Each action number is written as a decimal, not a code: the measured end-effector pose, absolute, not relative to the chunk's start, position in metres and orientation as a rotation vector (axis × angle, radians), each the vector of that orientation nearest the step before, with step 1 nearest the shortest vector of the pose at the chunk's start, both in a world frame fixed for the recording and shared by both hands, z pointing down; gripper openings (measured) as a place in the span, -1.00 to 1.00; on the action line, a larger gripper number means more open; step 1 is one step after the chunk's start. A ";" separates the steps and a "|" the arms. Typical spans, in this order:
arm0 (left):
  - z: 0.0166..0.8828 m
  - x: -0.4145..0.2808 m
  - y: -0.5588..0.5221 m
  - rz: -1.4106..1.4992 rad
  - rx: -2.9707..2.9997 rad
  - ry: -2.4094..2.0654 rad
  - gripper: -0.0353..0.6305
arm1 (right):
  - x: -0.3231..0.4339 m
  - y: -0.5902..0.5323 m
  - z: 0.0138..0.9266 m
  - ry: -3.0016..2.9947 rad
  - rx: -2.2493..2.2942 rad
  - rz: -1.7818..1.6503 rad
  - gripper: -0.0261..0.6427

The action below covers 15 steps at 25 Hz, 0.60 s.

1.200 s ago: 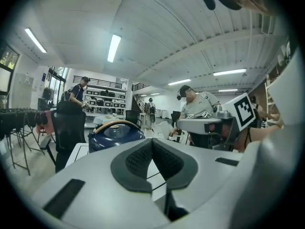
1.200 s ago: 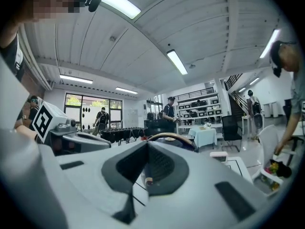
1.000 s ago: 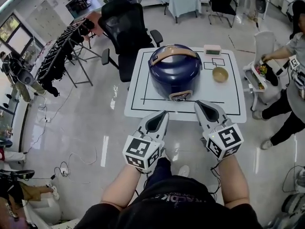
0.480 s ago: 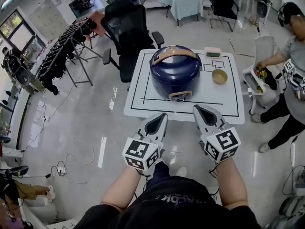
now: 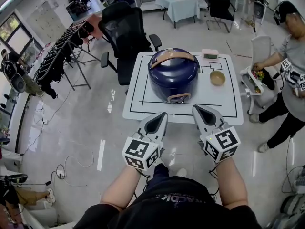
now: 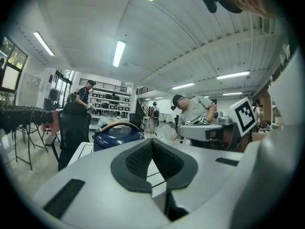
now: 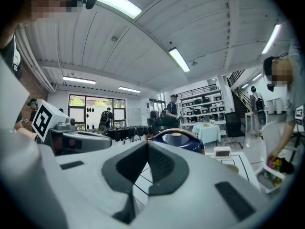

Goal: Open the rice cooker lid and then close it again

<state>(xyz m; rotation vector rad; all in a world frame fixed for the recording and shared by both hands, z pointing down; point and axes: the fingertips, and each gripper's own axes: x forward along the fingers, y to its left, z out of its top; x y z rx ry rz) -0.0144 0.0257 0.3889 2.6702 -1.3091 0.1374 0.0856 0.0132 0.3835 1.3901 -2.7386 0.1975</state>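
A dark blue rice cooker (image 5: 174, 75) with a tan handle stands on the white table (image 5: 143, 104), lid down and its tan latch (image 5: 179, 98) facing me. Both grippers hover side by side just short of the table's near edge and touch nothing. My left gripper (image 5: 162, 114) is shut and empty, pointing at the cooker (image 6: 116, 135); its pads meet in the left gripper view (image 6: 151, 143). My right gripper (image 5: 196, 109) is shut too, with nothing held (image 7: 147, 146). In the right gripper view the cooker (image 7: 178, 138) shows just beyond its jaws.
A small wooden bowl (image 5: 218, 77) and a pink timer (image 5: 210, 55) sit on the table right of the cooker. A black office chair (image 5: 125, 32) stands behind the table. To the right, a person (image 5: 291, 51) bends over a white cart (image 5: 253, 78).
Both grippers have kept their places. The head view has shifted slightly, so the table sits a little higher, and the person at the right shows more fully.
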 end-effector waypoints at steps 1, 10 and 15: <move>0.389 -0.015 0.025 0.137 2.669 -1.310 -0.88 | 0.085 0.013 0.383 -2.740 1.391 0.201 -0.92; 0.389 -0.020 0.027 0.134 2.657 -1.331 -0.88 | 0.082 0.013 0.383 -2.754 1.376 0.202 -0.92; 0.386 -0.022 0.031 0.125 2.652 -1.338 -0.88 | 0.080 0.015 0.380 -2.756 1.371 0.196 -0.92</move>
